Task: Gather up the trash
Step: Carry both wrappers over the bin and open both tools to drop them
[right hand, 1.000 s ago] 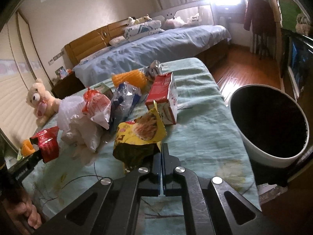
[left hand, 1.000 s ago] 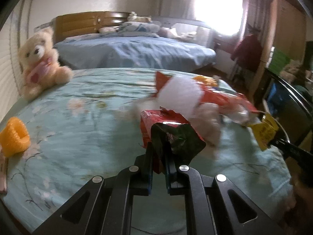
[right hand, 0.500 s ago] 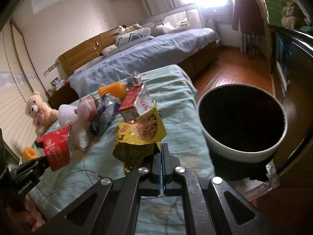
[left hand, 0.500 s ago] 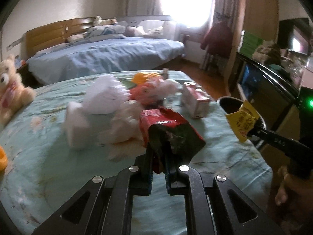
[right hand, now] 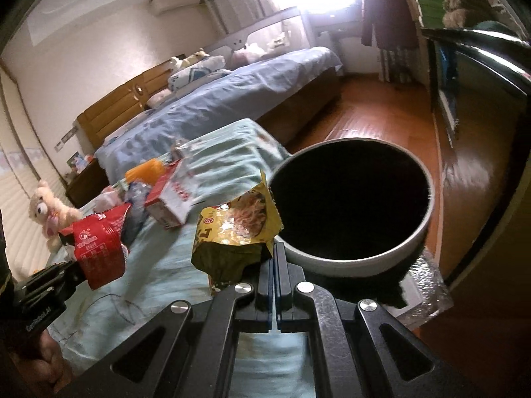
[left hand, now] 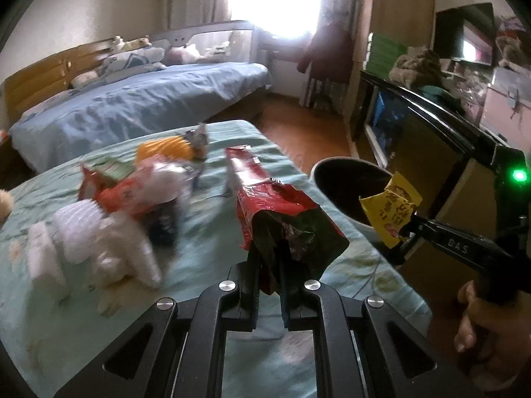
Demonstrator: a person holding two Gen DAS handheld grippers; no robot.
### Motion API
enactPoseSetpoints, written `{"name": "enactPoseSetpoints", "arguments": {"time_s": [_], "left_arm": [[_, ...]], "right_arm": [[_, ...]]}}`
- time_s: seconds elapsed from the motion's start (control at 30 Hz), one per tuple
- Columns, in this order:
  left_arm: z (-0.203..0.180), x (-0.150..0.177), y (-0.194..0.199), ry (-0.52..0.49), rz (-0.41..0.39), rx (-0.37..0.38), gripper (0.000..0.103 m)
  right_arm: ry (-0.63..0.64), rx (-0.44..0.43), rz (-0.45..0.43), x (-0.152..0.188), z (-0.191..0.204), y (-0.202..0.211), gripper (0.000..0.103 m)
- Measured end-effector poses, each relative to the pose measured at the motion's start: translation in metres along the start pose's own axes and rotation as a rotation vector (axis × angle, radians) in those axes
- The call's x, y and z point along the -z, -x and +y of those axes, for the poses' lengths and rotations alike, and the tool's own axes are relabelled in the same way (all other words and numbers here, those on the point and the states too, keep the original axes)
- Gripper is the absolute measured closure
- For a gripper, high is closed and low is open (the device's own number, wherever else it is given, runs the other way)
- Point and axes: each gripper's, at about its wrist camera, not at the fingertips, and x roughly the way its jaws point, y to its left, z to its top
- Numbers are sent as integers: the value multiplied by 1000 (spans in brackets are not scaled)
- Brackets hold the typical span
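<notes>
yellow wrapper point(right hand: 237, 229) now at bin point(right hand: 351, 262) rim.

The red wrapper point(left hand: 282, 212) was glossy, crinkled foil, as was the yellow wrapper point(right hand: 239, 229) (dull gold on its reverse). The near bedspread point(left hand: 205, 232) was soft matt cloth. The bin point(right hand: 351, 258) had a smooth, matt pale rim. The far floor point(right hand: 381, 119) was polished wood.

Each wrist camera looked forward and down along its own tongs, close over the bed point(left hand: 205, 242); both views shared the bin point(right hand: 361, 258) and the litter pile point(left hand: 132, 199).
</notes>
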Motion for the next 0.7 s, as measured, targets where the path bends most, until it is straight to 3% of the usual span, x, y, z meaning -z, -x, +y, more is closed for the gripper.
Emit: {"name": "enactPoseSetpoints", "arguments": {"time_s": [0.7], "left_arm": [[-43, -54, -77, -77, 61, 95, 94]], "right_arm": [[-48, 96, 13, -29, -63, -9, 103]]}}
